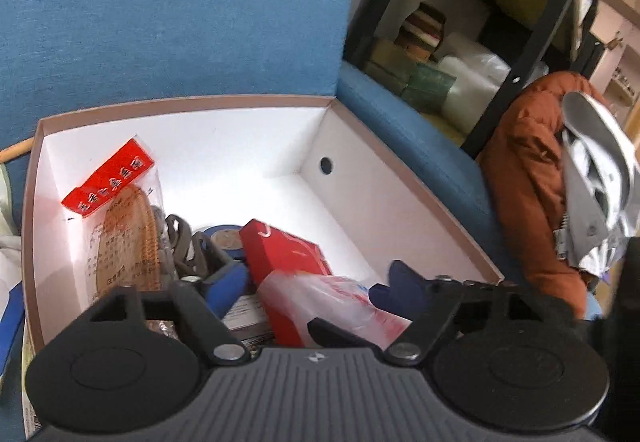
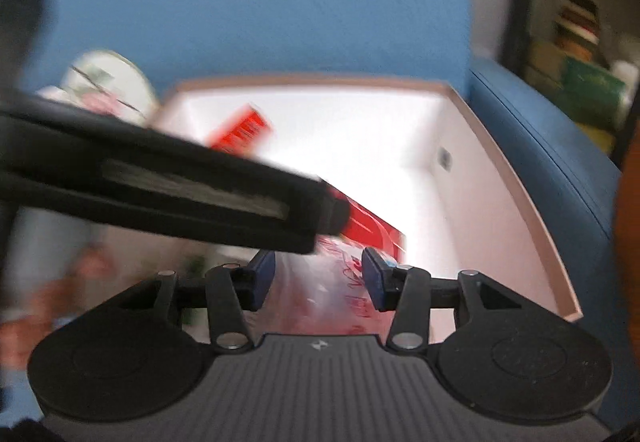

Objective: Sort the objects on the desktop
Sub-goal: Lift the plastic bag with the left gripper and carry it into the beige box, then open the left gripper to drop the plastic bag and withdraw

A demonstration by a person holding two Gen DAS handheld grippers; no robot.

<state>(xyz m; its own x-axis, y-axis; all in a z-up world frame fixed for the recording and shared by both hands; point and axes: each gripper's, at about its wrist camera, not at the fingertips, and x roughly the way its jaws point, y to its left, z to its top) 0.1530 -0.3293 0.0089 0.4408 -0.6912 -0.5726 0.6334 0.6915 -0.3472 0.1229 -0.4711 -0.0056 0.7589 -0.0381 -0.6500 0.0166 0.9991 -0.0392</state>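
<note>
our left tool (image 1: 310, 282) spread wide over the clear plastic bag (image 1: 324, 294) in the white box (image 1: 256, 103), gripping nothing, our right tool (image 2: 319, 278) part open, bag (image 2: 320, 282) between its pads, grip unclear

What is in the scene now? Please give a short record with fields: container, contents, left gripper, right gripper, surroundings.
container: open white box with a pinkish rim, resting on a blue seat
contents: red-labelled packet, red carton, tape roll, clear plastic bag with red print
left gripper: jaws wide, over the box, pressing on nothing
right gripper: the bag lies between its blue pads; grip unclear, view blurred
surroundings: orange jacket, black shelf
</note>
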